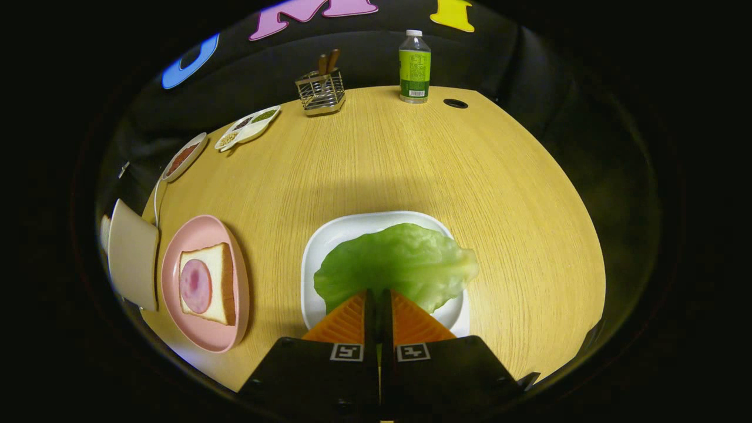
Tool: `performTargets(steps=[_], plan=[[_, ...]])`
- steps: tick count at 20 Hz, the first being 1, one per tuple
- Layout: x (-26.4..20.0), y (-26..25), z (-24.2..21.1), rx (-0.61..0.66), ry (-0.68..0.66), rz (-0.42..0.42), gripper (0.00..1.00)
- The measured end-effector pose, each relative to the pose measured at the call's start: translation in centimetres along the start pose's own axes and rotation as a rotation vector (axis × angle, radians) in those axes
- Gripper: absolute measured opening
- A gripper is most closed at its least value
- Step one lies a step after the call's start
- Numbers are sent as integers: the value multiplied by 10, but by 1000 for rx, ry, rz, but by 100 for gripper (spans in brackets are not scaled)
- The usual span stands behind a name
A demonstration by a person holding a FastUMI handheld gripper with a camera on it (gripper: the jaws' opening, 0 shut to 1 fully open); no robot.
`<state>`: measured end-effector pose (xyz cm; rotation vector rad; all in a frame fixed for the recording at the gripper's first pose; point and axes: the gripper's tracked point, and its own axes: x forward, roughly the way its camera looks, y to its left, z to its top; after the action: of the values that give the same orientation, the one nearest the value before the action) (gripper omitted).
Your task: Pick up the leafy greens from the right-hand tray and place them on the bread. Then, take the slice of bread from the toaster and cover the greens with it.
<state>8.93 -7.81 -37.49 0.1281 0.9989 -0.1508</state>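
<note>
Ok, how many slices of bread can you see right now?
1: the bread slice topped with ham on the pink plate, left of the fingers. The toaster beyond it may hide another.

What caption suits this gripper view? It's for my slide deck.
Tongs nearly closed on the lettuce leaf in the white tray; ham-topped bread waits on the pink plate.

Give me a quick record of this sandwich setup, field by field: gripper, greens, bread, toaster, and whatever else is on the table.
gripper: gripper fingers nearly closed on the lettuce leaf's near edge
greens: lettuce leaf on white tray
bread: bread slice with ham on pink plate
toaster: toaster beside the pink plate
other: bottle, utensil rack, condiment dishes
</note>
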Motion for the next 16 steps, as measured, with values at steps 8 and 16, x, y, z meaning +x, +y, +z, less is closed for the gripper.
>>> performTargets(steps=[8, 16], plan=[[-52, 28, 29, -74, -109, 55, 6], [-101, 100, 46, -142, -153, 169, 6]])
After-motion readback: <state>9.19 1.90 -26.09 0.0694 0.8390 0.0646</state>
